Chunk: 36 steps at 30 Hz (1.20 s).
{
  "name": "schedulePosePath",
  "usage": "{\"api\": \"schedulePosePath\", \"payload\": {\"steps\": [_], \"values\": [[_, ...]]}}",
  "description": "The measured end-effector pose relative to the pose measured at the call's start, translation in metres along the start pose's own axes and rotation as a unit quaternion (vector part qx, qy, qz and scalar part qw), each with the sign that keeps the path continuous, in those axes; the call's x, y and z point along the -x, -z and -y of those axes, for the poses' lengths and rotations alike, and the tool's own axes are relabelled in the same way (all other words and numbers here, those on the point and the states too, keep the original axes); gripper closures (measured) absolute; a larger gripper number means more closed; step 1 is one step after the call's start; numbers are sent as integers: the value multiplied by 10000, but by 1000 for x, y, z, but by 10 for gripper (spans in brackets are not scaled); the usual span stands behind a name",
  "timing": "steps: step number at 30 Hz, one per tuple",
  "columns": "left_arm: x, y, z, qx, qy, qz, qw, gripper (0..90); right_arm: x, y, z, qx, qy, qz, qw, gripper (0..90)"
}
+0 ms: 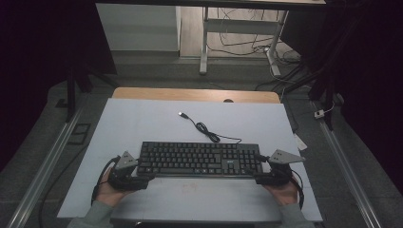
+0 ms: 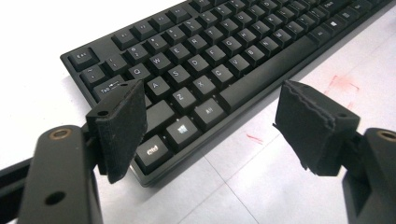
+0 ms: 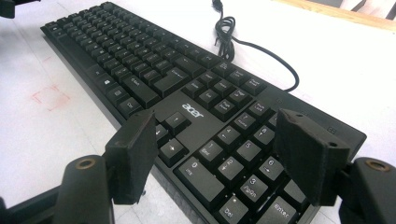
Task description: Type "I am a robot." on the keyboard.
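the black keyboard point(image 1: 199, 159) lies mid-table, stiff, light and slick-edged. the left gripper point(image 1: 142, 176) at its 9 o'clock end and the right gripper point(image 1: 259, 167) at 3 o'clock both gape, jaws apart; the short ends look best for gripping.

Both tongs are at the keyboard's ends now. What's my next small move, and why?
Probably ease both tongs inward, then close them on the keyboard ends. The left tongs and right tongs stand open, each straddling a near corner without visibly pressing on it, so nothing is gripped yet. The cable lies loose behind, so it should not snag.
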State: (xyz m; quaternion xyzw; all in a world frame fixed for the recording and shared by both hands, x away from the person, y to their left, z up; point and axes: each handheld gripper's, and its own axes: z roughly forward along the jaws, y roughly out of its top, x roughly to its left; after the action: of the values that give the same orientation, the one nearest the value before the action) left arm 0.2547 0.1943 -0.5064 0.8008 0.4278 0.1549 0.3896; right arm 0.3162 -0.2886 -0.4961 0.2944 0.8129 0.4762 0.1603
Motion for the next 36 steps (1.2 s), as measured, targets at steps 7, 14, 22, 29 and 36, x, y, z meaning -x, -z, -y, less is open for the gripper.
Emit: {"api": "schedulePosePath", "payload": {"steps": [7,14,22,29,36], "values": [[-3,-2,2,-37,-1,-53,10000,255,0,-2,0,-7,-9,3,10000,323],[-6,-3,3,-40,3,-70,10000,257,0,-3,0,33,-40,19,10000,331],[-8,-4,3,-30,13,-62,10000,258,-1,-5,-1,12,-14,63,10000,338],[-8,-5,3,-58,3,-75,10000,261,-1,-9,-3,-3,-13,23,10000,338],[-7,-6,2,-61,-27,-115,9999,263,-8,-11,-7,24,-22,-68,10000,347]]}}
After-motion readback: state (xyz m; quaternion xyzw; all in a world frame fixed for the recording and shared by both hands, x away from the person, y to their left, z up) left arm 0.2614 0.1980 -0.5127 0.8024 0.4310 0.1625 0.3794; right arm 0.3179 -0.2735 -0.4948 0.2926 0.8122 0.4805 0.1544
